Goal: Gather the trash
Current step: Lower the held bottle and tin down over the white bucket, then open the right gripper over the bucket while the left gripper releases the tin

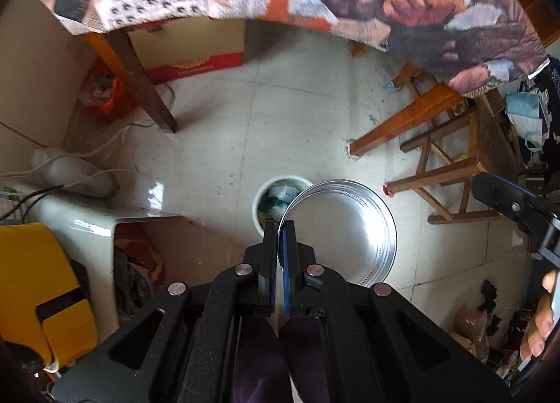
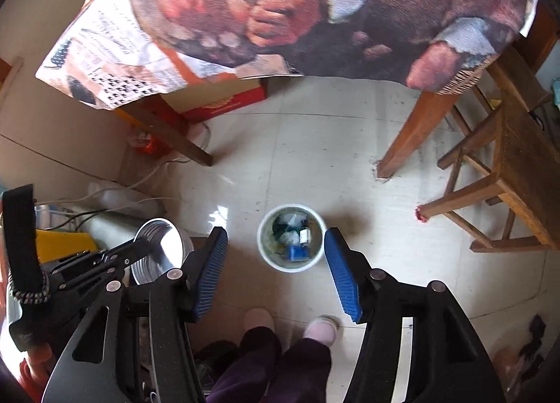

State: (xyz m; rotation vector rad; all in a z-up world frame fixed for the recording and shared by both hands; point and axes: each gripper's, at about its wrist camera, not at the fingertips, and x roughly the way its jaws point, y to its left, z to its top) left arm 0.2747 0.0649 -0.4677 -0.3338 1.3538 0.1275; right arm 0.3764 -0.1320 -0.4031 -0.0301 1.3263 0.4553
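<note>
My left gripper [image 1: 280, 228] is shut on the rim of a shiny metal bowl [image 1: 346, 231] and holds it in the air, above the floor. The bowl looks empty. It also shows at the left of the right wrist view [image 2: 161, 249]. A white trash bin [image 2: 292, 238] stands on the tiled floor with crumpled wrappers and a blue item inside. In the left wrist view the bin [image 1: 271, 198] is partly hidden behind the bowl. My right gripper [image 2: 276, 256] is open and empty, hanging above the bin.
A table with a printed cloth [image 2: 280, 18] stands ahead, with wooden legs [image 2: 409, 137] and a wooden stool [image 2: 504, 193] at the right. A cardboard box [image 1: 189, 49], cables, a white stool [image 1: 91, 224] and a yellow object [image 1: 42, 287] lie at the left. The person's feet [image 2: 290, 326] are below.
</note>
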